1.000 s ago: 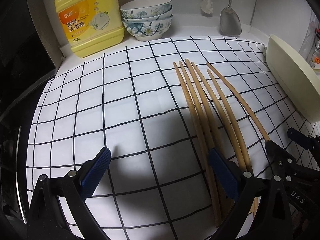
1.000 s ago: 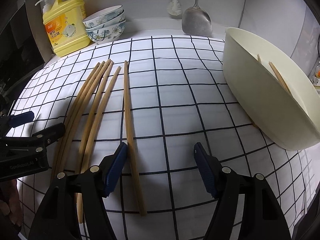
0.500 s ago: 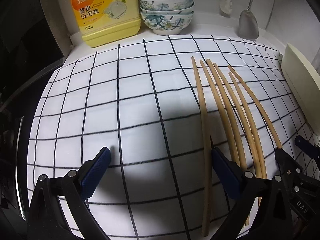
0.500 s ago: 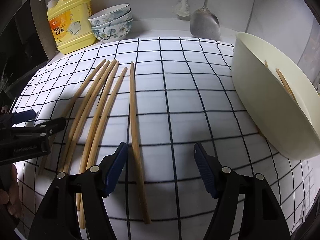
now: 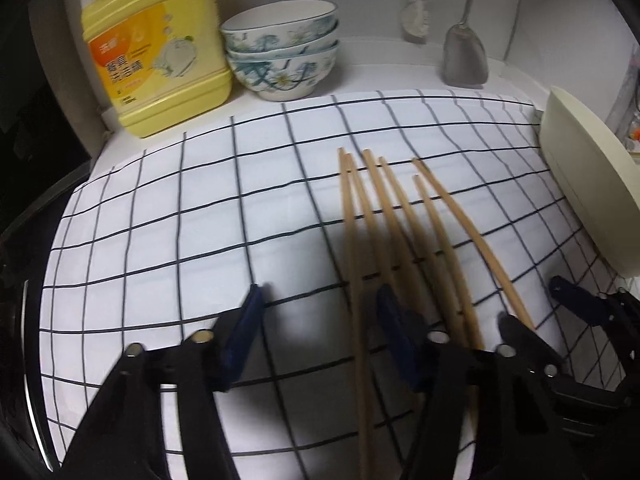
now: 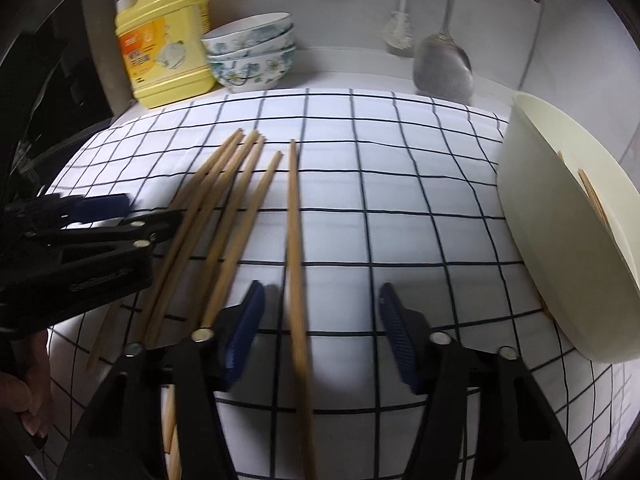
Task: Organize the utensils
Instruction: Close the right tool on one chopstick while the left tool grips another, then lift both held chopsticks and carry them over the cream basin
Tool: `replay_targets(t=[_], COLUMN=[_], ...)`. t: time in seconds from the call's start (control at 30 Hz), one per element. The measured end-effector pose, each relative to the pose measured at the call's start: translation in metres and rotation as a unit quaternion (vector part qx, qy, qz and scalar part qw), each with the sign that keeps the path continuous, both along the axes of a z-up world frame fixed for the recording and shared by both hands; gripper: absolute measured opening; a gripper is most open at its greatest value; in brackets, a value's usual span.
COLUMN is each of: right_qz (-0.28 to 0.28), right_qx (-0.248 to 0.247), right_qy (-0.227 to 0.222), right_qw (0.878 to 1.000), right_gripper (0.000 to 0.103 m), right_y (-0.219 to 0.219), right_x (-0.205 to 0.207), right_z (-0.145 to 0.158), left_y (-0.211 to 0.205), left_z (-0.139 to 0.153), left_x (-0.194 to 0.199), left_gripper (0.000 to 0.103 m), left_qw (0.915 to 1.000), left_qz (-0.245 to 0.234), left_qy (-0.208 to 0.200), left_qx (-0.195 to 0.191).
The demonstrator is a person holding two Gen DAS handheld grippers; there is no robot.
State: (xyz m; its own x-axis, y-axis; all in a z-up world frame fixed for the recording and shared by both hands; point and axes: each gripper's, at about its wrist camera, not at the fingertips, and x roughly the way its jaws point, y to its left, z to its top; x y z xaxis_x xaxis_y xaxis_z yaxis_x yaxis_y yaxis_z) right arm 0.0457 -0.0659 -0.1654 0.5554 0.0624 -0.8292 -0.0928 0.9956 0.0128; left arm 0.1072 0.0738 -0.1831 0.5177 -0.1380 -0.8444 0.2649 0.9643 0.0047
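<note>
Against the back wall at eleven o'clock stands a yellow detergent jug with an orange-and-yellow label; its Chinese characters are too blurred to read with certainty. Just to its right sits a stack of white bowls with blue-green flower patterns. A metal spatula and a white brush hang on the wall at one o'clock.

A white cloth with a dark grid covers the table. On it lie six long, light-brown wooden chopsticks, plain and slender, fanned out with their tips toward twelve o'clock. At three o'clock a cream tub stands at the cloth's edge, and more chopsticks lie inside it.

The left gripper is partly open and its fingers are closing; the leftmost chopstick runs between the blue pads, close to the right one, with no clear contact. The right gripper is likewise closing, its fingers a moderate gap apart, and the separate rightmost chopstick lies between them, nearer the left pad, without either pad pressing on it. Lettering on the left gripper's body, seen from the right camera at nine o'clock, is too blurred to read. A hand shows at eight o'clock.
</note>
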Motion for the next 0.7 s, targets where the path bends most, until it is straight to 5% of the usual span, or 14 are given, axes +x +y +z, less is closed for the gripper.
replay_targets(t=[0.1,0.17,0.2,0.7], right_qz=[0.018,0.023,0.023,-0.033], right_qx=[0.001,-0.001,-0.004,0.063], right_qy=[0.001,0.001,0.001,0.003], right_qw=[1.000,1.000,1.000,0.997], right_gripper=[0.033,0.009,0.007,0.006], right_y=[0.007,0.010,0.011,-0.003], right_x=[0.000,-0.001,-0.001,-0.023], right_z=[0.001,0.002,0.002,0.032], left_y=[-0.008,-0.011,-0.011,0.015], left_z=[0.002,0.002,0.002,0.030], left_x=[-0.004,-0.005,-0.005,-0.027], left_gripper=[0.011,0.008,0.008,0.007], left_qw=[0.9998,0.9997,0.9997,0.9993], left_qz=[-0.019,-0.023,-0.023,-0.036], left_qy=[0.002,0.005,0.006,-0.001], left_qx=[0.000,0.001,0.000,-0.012])
